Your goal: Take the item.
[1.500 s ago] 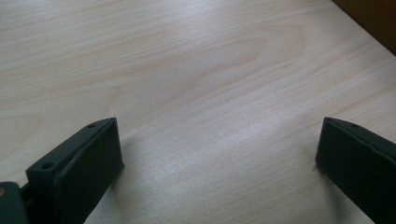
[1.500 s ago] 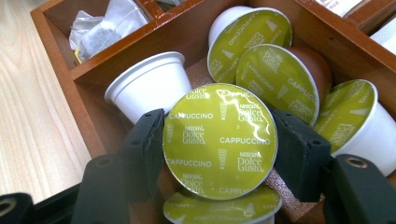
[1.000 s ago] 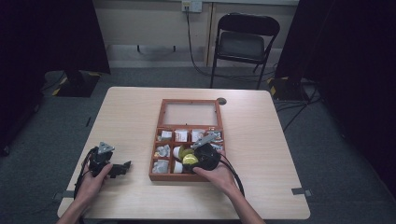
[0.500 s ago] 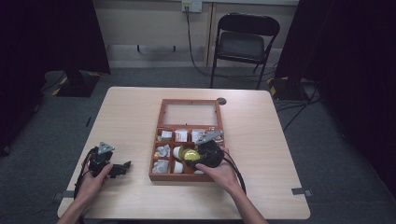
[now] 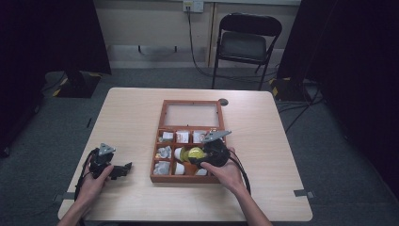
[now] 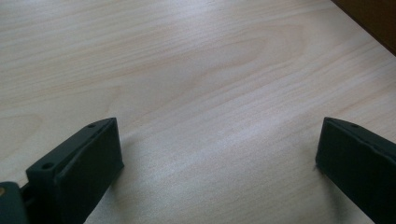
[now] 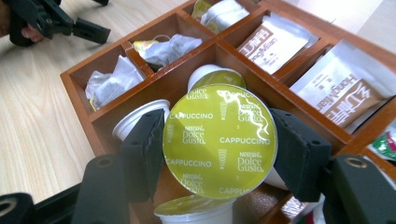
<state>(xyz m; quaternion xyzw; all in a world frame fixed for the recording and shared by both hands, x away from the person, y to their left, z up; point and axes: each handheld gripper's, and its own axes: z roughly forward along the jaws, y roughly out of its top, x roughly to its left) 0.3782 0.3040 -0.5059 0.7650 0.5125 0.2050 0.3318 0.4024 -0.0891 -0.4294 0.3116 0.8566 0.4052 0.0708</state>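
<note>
A wooden compartment box [image 5: 162, 123] lies in the middle of the table, its glass lid folded back. My right gripper [image 5: 197, 154] is over the box's front middle compartments, shut on a coffee capsule [image 7: 219, 140] with a yellow-green foil lid marked cappuccino; the jaws press on its two sides. More capsules [image 7: 140, 119] sit in the compartments beneath it. My left gripper [image 5: 123, 168] rests on the table at the front left, open, with bare wood between its fingers [image 6: 79, 163].
Tea bags [image 7: 166, 49] and sachets [image 7: 275, 39] fill the other compartments of the box. A folding chair [image 5: 247, 44] stands beyond the table's far edge. Bare table top [image 5: 263, 127] lies to the right of the box and around the left hand.
The right gripper with the capsule has shifted slightly over the box. The left gripper has stayed where it was.
</note>
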